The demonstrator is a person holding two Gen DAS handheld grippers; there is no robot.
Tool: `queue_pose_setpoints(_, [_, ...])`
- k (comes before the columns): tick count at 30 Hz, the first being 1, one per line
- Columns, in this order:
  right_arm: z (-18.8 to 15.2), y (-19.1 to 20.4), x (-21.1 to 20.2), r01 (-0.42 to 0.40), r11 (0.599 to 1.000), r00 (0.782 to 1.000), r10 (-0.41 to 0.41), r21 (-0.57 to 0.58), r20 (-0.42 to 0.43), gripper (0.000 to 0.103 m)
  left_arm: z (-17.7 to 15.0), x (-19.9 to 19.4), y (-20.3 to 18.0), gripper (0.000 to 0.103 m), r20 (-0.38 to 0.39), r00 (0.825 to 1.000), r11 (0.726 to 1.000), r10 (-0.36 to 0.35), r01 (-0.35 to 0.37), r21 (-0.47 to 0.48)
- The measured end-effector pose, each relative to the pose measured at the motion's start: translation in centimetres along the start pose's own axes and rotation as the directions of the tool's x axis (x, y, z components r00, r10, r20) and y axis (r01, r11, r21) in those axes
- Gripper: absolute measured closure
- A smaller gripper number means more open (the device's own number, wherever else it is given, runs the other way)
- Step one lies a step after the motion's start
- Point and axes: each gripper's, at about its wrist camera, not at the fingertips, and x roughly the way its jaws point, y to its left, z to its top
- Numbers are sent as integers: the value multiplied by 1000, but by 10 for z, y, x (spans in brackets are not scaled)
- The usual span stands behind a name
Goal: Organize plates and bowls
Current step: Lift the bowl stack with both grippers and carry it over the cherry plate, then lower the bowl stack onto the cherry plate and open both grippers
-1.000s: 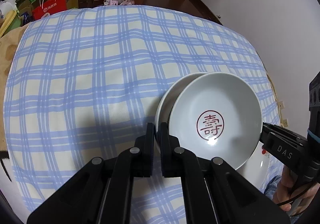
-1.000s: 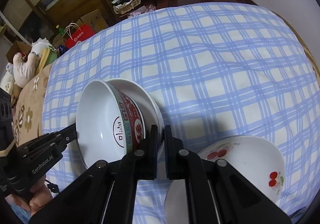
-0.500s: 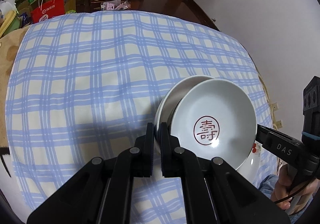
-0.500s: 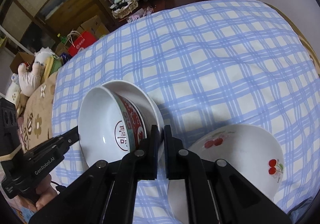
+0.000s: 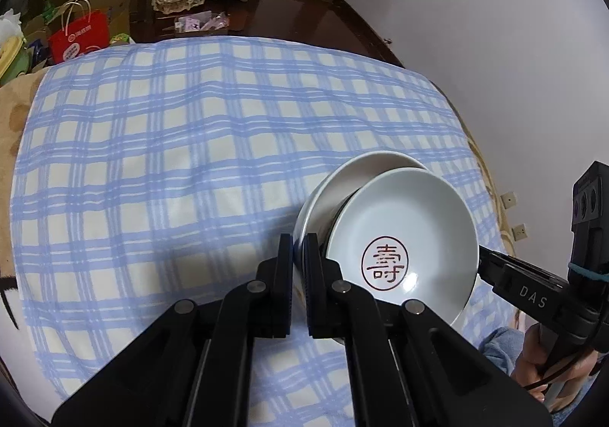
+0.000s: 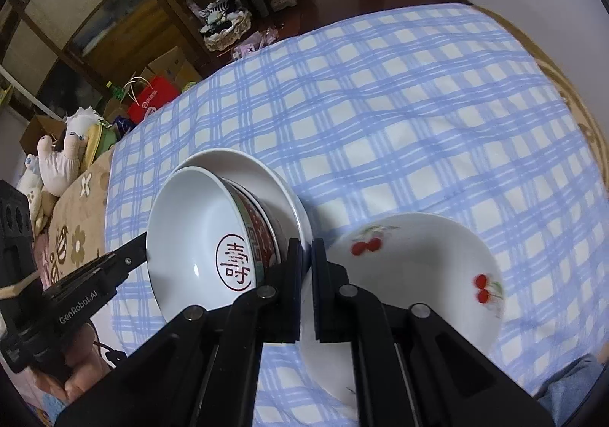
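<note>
Bowl [image 5: 403,236] with a red seal sits tilted in a white plate [image 5: 342,176], both held above the checked bed [image 5: 171,160]. Left gripper [image 5: 298,248] pinches the plate's near-left rim; right gripper [image 6: 307,255] clamps its rim on the opposite side. Cherry plate [image 6: 418,274] lies on the bed, near right.

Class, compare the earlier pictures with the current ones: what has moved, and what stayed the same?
The white plate with the red-patterned bowl on it has risen off the checked cloth, carried between both grippers. Both stay clamped on the plate's rim. The cherry bowl remains on the cloth.
</note>
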Motion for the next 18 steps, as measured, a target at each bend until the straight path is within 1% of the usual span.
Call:
queue_pose_setpoints(5, [-8, -19, -27, 18, 1000, 1000, -19, 14, 21, 96, -8, -3, -26, 99, -11, 999, 999, -30, 31, 30])
queue_pose_setpoints(9, [-13, -37, -38, 51, 998, 998, -53, 36, 31, 97, -16, 3, -51, 99, -33, 999, 998, -28, 30, 54])
queue_pose_setpoints(13, [-25, -60, -46, 72, 996, 997, -73, 61, 20, 97, -28, 15, -73, 99, -72, 997, 997, -27, 33, 75])
queue_pose_setpoints(18, [-33, -82, -46, 109, 991, 994, -110, 82, 10, 97, -41, 37, -95, 99, -130, 991, 994, -11, 25, 108])
